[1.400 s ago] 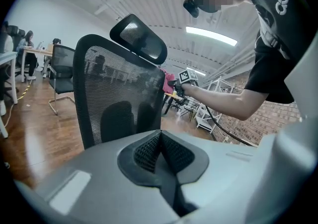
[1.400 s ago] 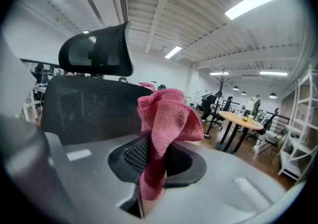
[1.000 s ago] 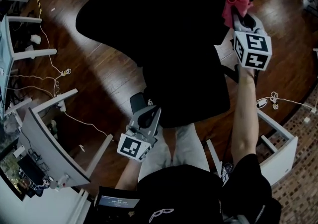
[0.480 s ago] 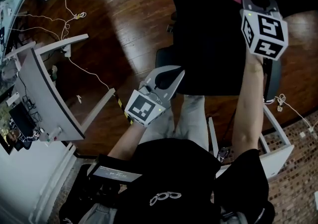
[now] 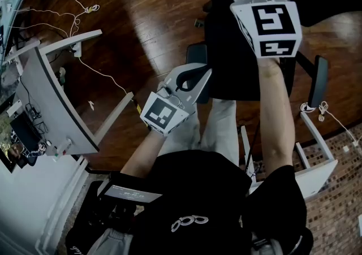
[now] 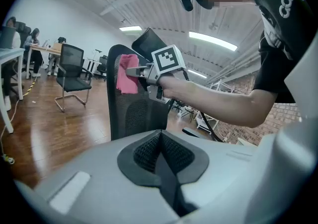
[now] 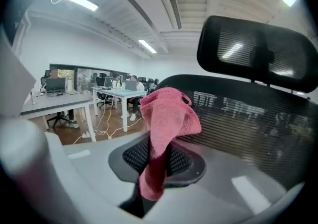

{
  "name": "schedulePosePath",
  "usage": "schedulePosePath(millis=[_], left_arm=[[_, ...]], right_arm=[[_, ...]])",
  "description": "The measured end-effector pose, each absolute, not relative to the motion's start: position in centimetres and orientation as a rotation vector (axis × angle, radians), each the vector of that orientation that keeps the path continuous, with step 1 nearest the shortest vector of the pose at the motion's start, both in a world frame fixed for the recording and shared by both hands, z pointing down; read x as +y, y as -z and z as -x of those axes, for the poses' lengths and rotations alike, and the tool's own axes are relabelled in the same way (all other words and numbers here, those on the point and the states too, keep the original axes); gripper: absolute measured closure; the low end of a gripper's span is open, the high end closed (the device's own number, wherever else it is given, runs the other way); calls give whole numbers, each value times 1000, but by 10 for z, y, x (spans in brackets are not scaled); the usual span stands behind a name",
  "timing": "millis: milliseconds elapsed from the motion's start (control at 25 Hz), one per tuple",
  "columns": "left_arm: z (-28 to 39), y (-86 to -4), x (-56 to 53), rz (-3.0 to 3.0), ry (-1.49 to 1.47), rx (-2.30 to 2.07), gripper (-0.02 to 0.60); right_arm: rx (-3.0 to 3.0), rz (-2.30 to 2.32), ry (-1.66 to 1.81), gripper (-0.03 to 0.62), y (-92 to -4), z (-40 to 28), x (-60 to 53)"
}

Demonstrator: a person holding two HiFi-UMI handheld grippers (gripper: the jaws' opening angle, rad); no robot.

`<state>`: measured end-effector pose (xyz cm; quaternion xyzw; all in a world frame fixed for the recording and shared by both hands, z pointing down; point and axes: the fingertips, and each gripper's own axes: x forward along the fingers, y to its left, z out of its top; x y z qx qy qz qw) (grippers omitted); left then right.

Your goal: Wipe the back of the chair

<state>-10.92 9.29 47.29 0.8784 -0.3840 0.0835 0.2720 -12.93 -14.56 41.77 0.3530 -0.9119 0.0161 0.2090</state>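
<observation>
Step in hand: wiping of the chair back [image 7: 258,113], judged to be at its upper part, below the headrest [image 7: 253,49].
Right gripper [image 7: 151,168]: fingers clamped on the pink cloth [image 7: 166,113], held high and far, at the mesh.
Cloth contact: seemed to touch the top left of the back in the left gripper view; could not be confirmed.
Left gripper [image 6: 161,156]: fingers together, nothing between them; held low and near, apart from the chair.
Chair: stood on the wooden floor [image 5: 141,16], just in front of the person.
Next move: probably called for pressing the cloth flat on the mesh and drawing it across or down with a steady grip.
</observation>
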Motion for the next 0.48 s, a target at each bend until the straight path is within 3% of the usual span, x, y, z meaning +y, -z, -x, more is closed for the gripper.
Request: schedulePosePath(millis=[240,480], left_arm=[[110,-473,92,-2370,-235,-1028,594],[85,-473,87,-2379,-256,-1012,594]], right_arm=[[-2522,-968,-111,543,-436,120,-145],[-2460,-1108,-178,543,-444,48,-179]])
